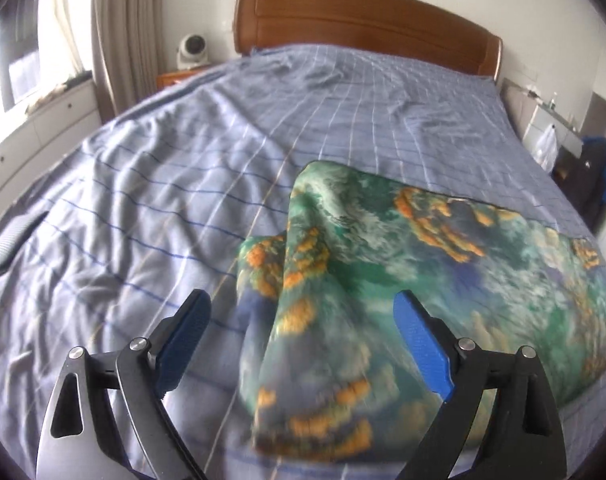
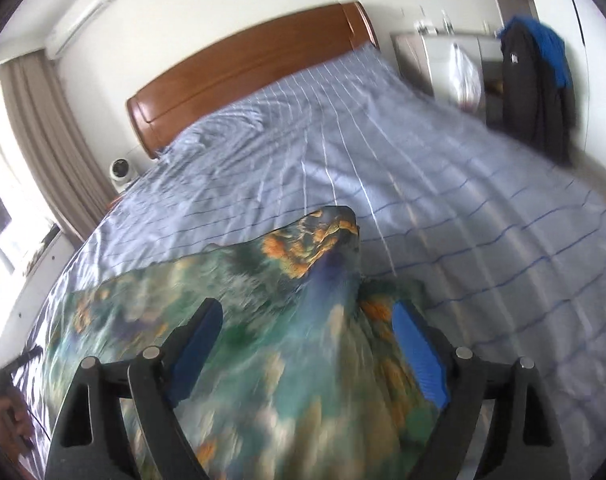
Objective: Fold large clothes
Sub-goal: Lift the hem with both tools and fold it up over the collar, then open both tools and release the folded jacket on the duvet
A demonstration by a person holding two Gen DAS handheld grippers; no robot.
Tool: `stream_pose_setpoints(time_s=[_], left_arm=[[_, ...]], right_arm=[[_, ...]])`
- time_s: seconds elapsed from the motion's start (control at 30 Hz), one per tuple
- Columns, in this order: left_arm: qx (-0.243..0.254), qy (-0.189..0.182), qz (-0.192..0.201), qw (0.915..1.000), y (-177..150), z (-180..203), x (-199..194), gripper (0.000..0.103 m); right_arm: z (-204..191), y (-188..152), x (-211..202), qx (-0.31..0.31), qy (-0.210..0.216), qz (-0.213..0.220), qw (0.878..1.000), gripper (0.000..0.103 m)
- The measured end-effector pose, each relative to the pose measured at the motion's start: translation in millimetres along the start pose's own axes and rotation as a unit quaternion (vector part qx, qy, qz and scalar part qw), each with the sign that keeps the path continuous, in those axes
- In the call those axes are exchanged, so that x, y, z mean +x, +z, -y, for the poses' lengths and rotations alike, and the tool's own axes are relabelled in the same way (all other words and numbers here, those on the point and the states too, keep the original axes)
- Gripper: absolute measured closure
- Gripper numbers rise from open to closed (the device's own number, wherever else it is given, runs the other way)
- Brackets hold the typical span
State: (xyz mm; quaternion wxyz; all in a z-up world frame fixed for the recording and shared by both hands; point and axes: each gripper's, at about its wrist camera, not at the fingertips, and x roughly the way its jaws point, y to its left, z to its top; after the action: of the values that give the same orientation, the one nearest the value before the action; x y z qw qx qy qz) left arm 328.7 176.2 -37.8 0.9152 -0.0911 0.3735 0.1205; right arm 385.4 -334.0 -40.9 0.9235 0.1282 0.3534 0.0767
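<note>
A large green, blue and orange patterned garment [image 1: 403, 264] lies partly folded on the bed's blue checked sheet [image 1: 163, 184]. In the left wrist view its left edge is bunched into a raised ridge that runs between the fingers of my left gripper [image 1: 303, 304], which is open with blue pads wide apart. In the right wrist view the same garment [image 2: 263, 320] fills the space under my right gripper [image 2: 307, 312], also open, with a raised corner of cloth [image 2: 327, 224] just ahead. Both views are blurred.
A wooden headboard [image 1: 363, 20] stands at the far end of the bed. A white fan [image 1: 193, 50] sits on a nightstand at the left. A cabinet with a hanging bag [image 2: 463, 68] and dark clothes [image 2: 539, 80] stand at the right. Curtains [image 1: 115, 32] and a window are at the left.
</note>
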Motion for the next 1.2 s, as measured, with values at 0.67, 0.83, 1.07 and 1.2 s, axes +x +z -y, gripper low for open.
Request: stream_pose_setpoints(time_s=[0.67,0.83,1.07,1.2], left_arm=[[0.042,-0.017,-0.033,0.9985,-107,38,-50,0.008],[0.097,-0.009,-0.070,0.9928,-179,64,-32,0.008],[0.101,0.004,-0.050,0.9936,-188,66,-30,0.001],[0.099,0.005,-0.051,0.9938,-189,67,-31,0.001]], right_arm=[[-23,-167,-101,-0.093,-0.012,-0.017,0.995,0.016],[-12,-208,-106,-0.095,-0.035,-0.017,0.995,0.016],[3,-219,-85,-0.073,-0.020,-0.044,0.996,0.007],[0,-221,-82,-0.082,-0.024,-0.041,0.995,0.004]])
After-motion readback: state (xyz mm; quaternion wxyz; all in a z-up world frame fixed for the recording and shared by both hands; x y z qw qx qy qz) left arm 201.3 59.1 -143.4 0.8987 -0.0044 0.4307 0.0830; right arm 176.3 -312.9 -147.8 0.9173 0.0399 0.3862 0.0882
